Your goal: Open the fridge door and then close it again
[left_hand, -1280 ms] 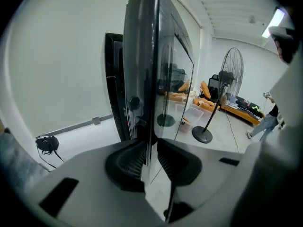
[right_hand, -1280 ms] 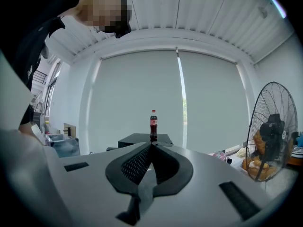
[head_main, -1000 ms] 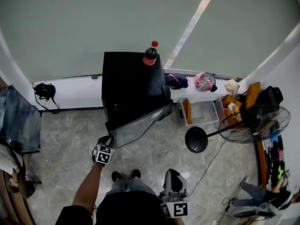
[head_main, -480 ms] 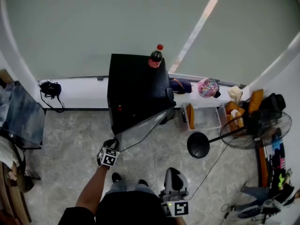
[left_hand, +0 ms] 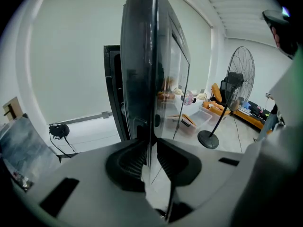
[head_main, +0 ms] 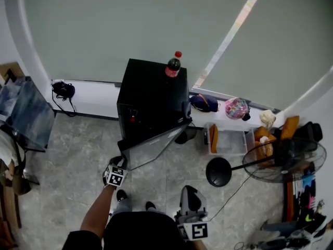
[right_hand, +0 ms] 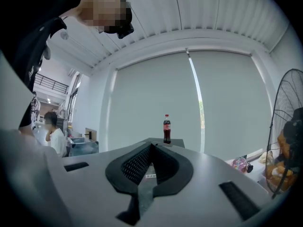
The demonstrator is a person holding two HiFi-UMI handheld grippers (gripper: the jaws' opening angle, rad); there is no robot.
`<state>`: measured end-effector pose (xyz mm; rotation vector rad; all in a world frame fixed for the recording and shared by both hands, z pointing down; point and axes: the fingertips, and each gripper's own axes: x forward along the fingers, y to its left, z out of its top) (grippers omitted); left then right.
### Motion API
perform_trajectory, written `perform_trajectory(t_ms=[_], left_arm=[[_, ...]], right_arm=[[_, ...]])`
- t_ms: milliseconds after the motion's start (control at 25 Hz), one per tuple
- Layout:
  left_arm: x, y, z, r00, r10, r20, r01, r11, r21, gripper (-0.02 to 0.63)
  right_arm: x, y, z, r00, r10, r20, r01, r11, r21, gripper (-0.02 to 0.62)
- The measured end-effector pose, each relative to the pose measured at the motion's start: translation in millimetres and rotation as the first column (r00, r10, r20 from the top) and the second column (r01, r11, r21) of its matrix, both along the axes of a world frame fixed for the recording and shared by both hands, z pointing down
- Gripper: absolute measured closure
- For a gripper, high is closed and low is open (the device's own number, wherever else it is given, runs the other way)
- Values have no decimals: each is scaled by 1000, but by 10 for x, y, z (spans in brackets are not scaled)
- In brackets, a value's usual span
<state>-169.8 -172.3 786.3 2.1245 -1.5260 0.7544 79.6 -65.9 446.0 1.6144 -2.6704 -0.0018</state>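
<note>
A small black fridge stands against the white window ledge, with a cola bottle on its top. Its glass door stands partly open, swung out toward me. My left gripper is shut on the door's free edge. In the left gripper view that edge runs up from between the pads. My right gripper is held close to my body, away from the fridge. In the right gripper view, my right gripper is shut on nothing and faces the cola bottle.
A standing fan with a round base is right of the fridge, beside a clear plastic box. Bags and soft toys lie along the ledge. A glass-topped table is at the left. Another person sits far off.
The left gripper has shifted a little sideways with the door edge still clamped in it. The head view has swung, so the fridge sits more to the right. The right gripper has barely moved.
</note>
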Motion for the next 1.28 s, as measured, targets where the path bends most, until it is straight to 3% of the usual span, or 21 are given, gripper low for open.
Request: perform_trajectory(t_ms=[680,1040,1280], left_arm=[[374,412,16,982,-184,32,185,982,-22,534],[574,582,-11,973,-228,19,228,973,-28,535],[746,689,-12,965,-262,15,262,964,-33,537]], right_arm=[[835,5,72,973,-231,-13,230,973,-9,586],[808,139,88,956,-292,17,293,956,-35,586],[826,224,105,959,-283,21,283,958,-43,586]])
